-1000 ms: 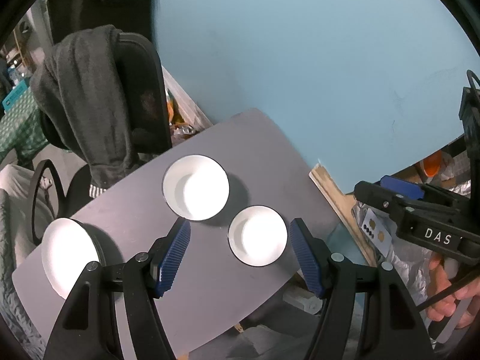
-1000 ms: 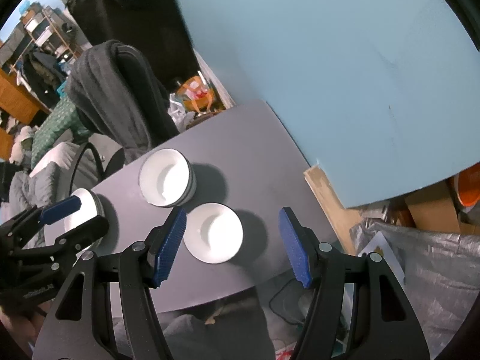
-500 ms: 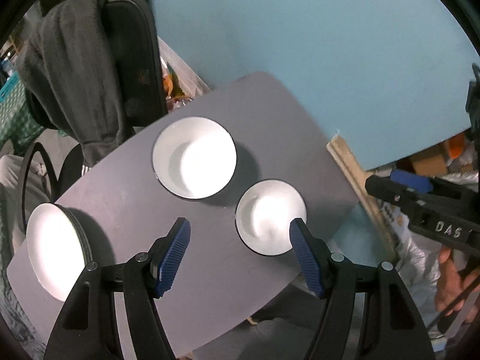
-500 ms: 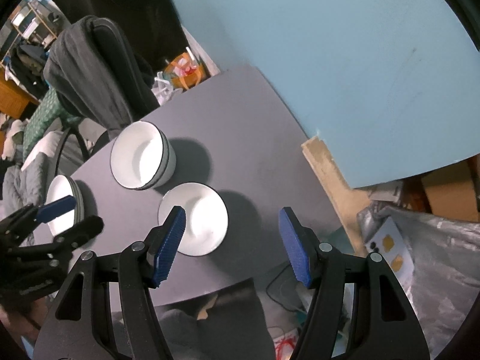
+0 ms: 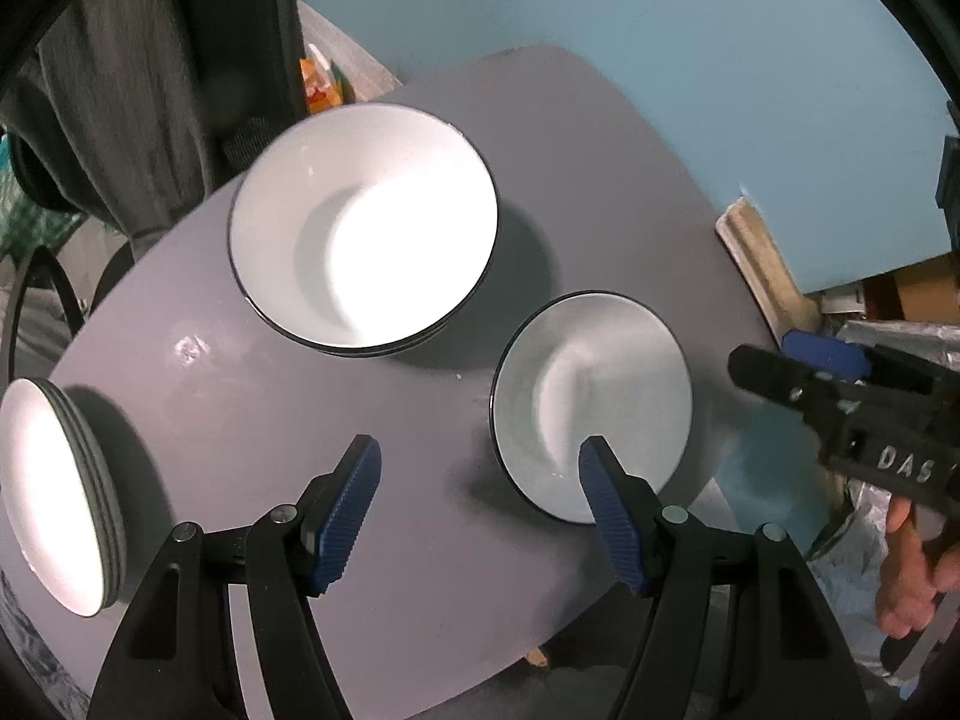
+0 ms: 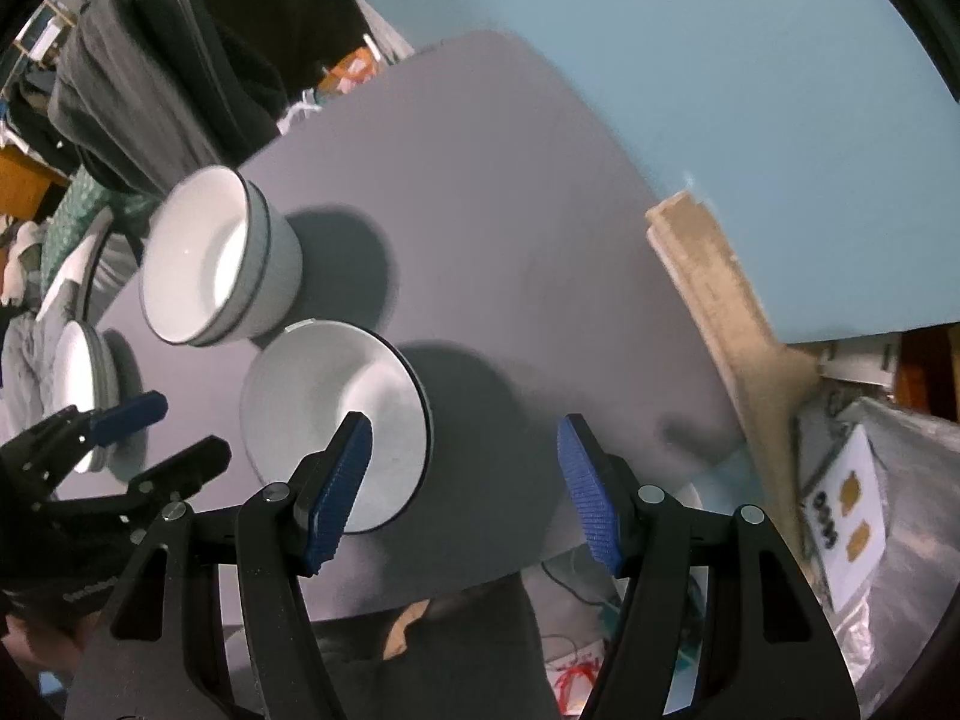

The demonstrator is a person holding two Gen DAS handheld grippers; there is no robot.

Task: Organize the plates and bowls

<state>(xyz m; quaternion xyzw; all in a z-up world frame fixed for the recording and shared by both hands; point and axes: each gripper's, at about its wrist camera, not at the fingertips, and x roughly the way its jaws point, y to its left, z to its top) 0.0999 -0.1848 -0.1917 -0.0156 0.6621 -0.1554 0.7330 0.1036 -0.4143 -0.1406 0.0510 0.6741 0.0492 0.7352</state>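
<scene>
Desk (image 5: pixel 420 540): grey, rounded corners, carrying three groups of white, dark-rimmed dishes; a pale blue wall behind it.
Bowls (image 5: pixel 363 228): nested stack at the far middle of the desk; the right wrist view (image 6: pixel 219 258) shows at least two rims, one inside the other.
Dish (image 5: pixel 591 402): a single shallow one, plate or low bowl, hard to tell through the fisheye; it sits near the desk's right front edge, just beside the bowls without clearly touching them.
Plates (image 5: pixel 54 492): a stack at the desk's left edge, well apart from the dish, several rims visible.
Left hand-held gripper (image 5: pixel 480 510): jaws wide apart, nothing between the blue pads; it points down at bare desk between the plates and the dish, its right pad overlapping the dish's near rim in view.
Right hand-held gripper (image 6: pixel 462 492): jaws apart, empty; its left pad overlaps the dish (image 6: pixel 333 420) in view, its right pad lies over bare desk near the edge.
Hand (image 5: pixel 906 570): fingers wrapped on the right gripper's handle at the right edge of the left wrist view.
Chair (image 6: pixel 150 72): dark, a grey garment draped on its back, behind the desk.
Plank (image 6: pixel 720 300): pale wood leaning against the wall right of the desk.
</scene>
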